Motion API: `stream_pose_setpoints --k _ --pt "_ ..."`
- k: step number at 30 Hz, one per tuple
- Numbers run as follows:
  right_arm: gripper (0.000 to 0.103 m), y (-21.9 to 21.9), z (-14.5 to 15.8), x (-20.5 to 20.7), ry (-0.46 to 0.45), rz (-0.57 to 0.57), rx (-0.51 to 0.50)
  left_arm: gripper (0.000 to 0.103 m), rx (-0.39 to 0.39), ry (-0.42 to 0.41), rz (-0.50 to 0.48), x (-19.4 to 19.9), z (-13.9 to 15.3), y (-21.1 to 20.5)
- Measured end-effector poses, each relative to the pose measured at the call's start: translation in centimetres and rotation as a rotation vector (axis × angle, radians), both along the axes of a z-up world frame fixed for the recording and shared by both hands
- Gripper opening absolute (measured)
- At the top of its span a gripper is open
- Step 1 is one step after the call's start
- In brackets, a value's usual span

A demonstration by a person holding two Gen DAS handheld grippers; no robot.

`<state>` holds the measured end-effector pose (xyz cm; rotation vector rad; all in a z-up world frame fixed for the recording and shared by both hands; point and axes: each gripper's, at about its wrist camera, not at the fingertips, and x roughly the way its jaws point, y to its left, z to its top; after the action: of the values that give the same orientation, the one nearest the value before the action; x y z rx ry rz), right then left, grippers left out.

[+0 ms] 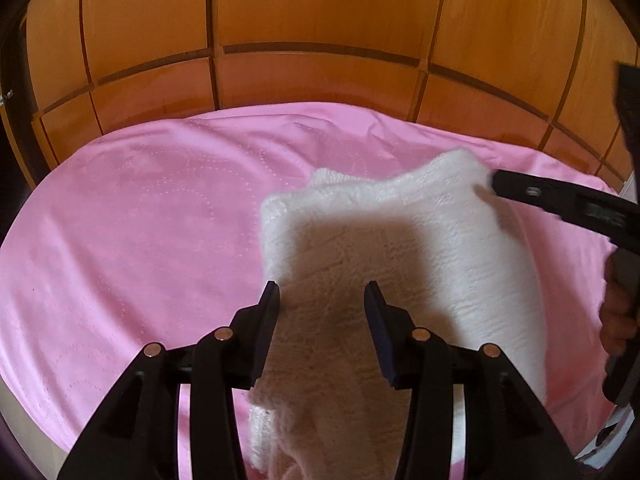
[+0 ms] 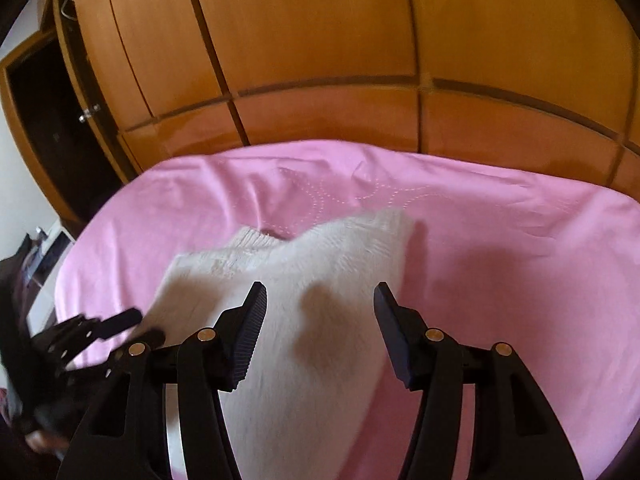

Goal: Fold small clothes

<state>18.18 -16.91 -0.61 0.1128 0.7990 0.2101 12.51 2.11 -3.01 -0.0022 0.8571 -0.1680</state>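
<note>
Overhead, both hand-held grippers [image 1: 322,288] [image 2: 320,290] angled down, parted

Bed w/ pink sheet [image 1: 132,216], faint stitched dot pattern, a few creases near far edge. White knit garment [image 1: 400,256] lies on it, partly folded over, toward the near side.

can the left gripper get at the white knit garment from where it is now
Probably yes. The left gripper is open right over the white knit garment on the pink sheet, nothing between them. The right gripper is open nearby, not blocking.
</note>
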Motion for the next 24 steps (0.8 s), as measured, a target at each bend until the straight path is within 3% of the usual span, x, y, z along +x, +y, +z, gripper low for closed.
stream_pose_setpoints --k 3,5,12,15,17,20,24 --pt "0.056 1.8 -3.1 2.2 0.094 0.022 -0.039 0.046 -0.009 0.018 0.008 0.2 -1.0 0.3" --pt "0.056 3.1 -5.4 2.7 0.103 0.003 -0.106 0.047 -0.019 0.034 0.011 0.3 -1.6 0.5" --pt "0.057 3.4 -5.5 2.6 0.071 -0.003 -0.122 0.048 -0.049 0.037 0.016 0.0 -2.6 1.2" --pt "0.062 3.1 -5.2 2.3 0.051 -0.007 -0.082 0.048 -0.049 0.037 0.017 -0.2 -2.6 1.3" --pt "0.072 2.8 -4.5 2.0 0.040 -0.002 -0.041 0.049 -0.051 0.038 0.018 -0.2 -2.7 1.4" --pt "0.075 2.0 -3.1 1.1 0.018 -0.003 0.023 0.055 -0.062 0.042 0.028 -0.3 -3.0 2.0" --pt "0.083 0.0 -2.2 -0.5 0.024 -0.019 0.134 0.070 -0.141 0.066 0.048 -0.3 -3.7 3.6"
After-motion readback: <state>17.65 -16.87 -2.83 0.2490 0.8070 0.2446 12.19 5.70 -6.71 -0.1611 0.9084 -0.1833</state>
